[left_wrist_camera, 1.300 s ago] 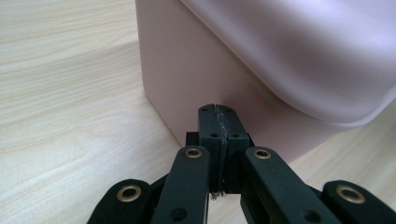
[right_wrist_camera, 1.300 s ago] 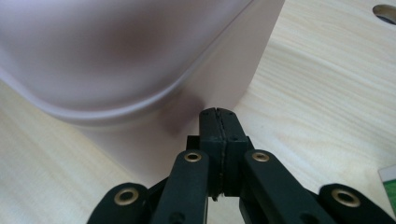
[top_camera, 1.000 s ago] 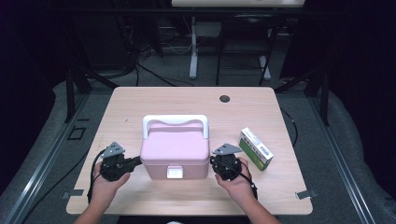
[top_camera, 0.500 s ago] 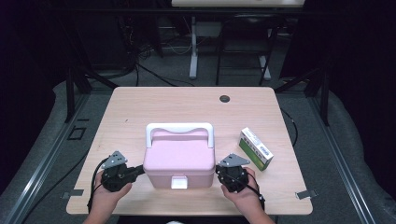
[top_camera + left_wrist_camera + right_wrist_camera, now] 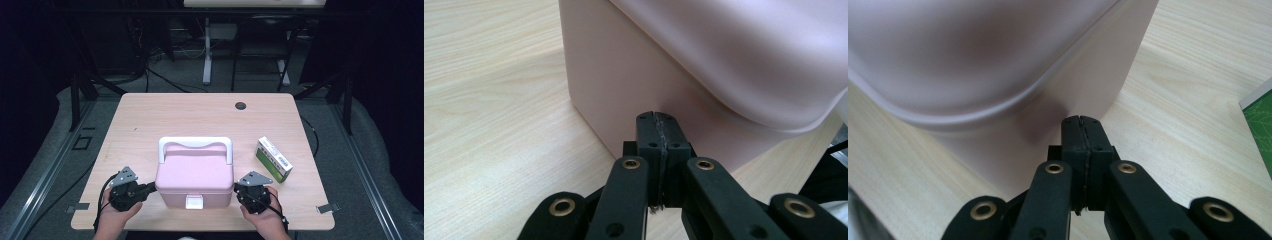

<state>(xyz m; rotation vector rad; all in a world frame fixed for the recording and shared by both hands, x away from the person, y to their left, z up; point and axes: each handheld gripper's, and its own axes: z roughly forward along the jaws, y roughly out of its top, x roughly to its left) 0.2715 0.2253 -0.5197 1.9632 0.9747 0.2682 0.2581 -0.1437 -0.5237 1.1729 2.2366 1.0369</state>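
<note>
Box [image 5: 195, 172] sits nearer the table edge [image 5: 200, 226] — pulled back; grippers flank it.

My left gripper [image 5: 150, 188] sits at the lower left of the high view, held in my left hand [image 5: 116, 212], which comes in from the bottom edge with the forearm barely showing. Its fingers [image 5: 650, 135] are pressed flat together with nothing between them, and they point toward the middle of the frame. My right gripper [image 5: 237, 189] sits at the lower right, wrapped by my right hand [image 5: 264, 214], the wrist angled slightly inward. Its fingers [image 5: 1075, 135] are likewise closed tight on each other, empty, pointing back toward the left one. A grey three-cornered plate tops each gripper, and a dark cable loops from each beside my wrist.
</note>
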